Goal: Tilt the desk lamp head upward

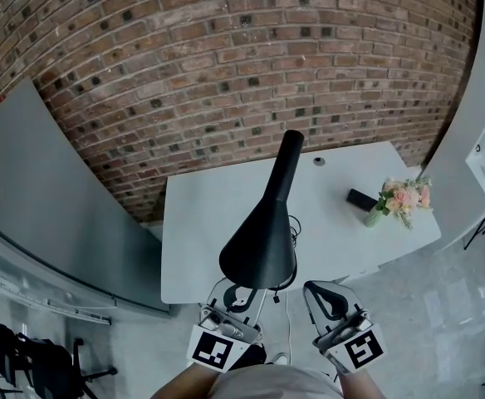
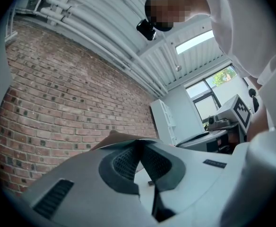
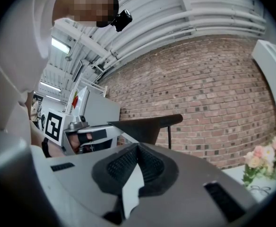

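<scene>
Step in hand: the approach, with no lift begun by the look of it. The black lamp head hangs roughly level over the near edge of the white bench, its neck running away toward the brick wall.

The left gripper sits low, tucked under the head's near rim and angled up. Its jaws are pressed together with nothing between them. The lamp's underside shows just past the tips; contact can't be told.

The right gripper is held to the side, clear of the lamp, jaws also together and empty.

Next move, as I judge it: nudge up from beneath the rim, or part the jaws and take the rim, then raise slowly so the base stays put.
</scene>
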